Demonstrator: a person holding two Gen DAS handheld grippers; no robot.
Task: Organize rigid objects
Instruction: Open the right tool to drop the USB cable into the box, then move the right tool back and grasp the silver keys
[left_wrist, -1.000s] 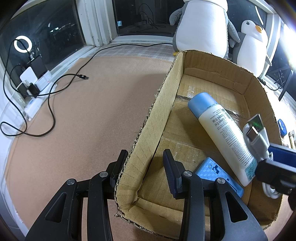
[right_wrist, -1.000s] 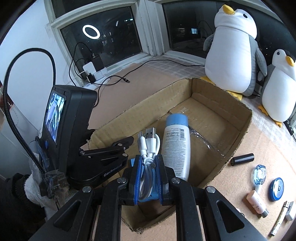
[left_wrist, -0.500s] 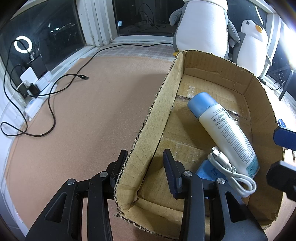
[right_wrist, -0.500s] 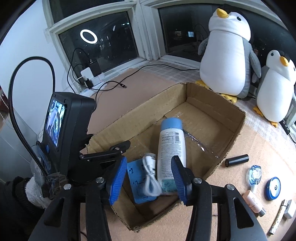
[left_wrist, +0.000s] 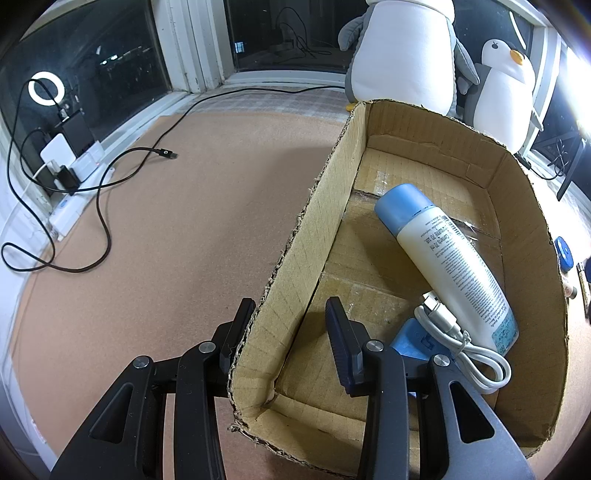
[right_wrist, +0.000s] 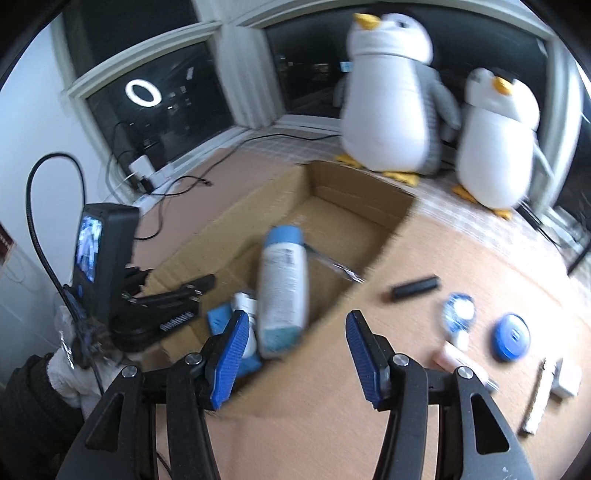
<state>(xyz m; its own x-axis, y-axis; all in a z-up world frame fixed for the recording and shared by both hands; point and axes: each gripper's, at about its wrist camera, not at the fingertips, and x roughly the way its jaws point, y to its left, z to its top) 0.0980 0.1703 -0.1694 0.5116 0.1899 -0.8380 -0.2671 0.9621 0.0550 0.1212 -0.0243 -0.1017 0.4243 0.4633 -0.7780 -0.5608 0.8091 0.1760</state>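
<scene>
An open cardboard box (left_wrist: 325, 206) (right_wrist: 354, 192) lies on the brown floor. In it lie a white bottle with a blue cap (left_wrist: 447, 258) (right_wrist: 282, 288), a coiled white USB cable (left_wrist: 461, 343) and a flat blue item (left_wrist: 410, 339). My left gripper (left_wrist: 288, 317) straddles the box's left wall with its jaws apart, not touching it on both sides. My right gripper (right_wrist: 295, 332) is open and empty, above the box's right edge. Right of the box on the floor lie a black cylinder (right_wrist: 415, 288), a blue-and-white item (right_wrist: 458, 310), a blue round tin (right_wrist: 511, 336) and a pink tube (right_wrist: 458, 360).
Two plush penguins (right_wrist: 388, 96) (right_wrist: 498, 136) stand behind the box by the window. A black cable (left_wrist: 110, 177) and a power strip (left_wrist: 70, 177) lie at the left. A stick-like item (right_wrist: 535, 402) and a white block (right_wrist: 567, 380) lie at the far right.
My right gripper opened and dropped the white cable into the box, then pulled back and swung right toward the loose items. The left gripper has not moved.
</scene>
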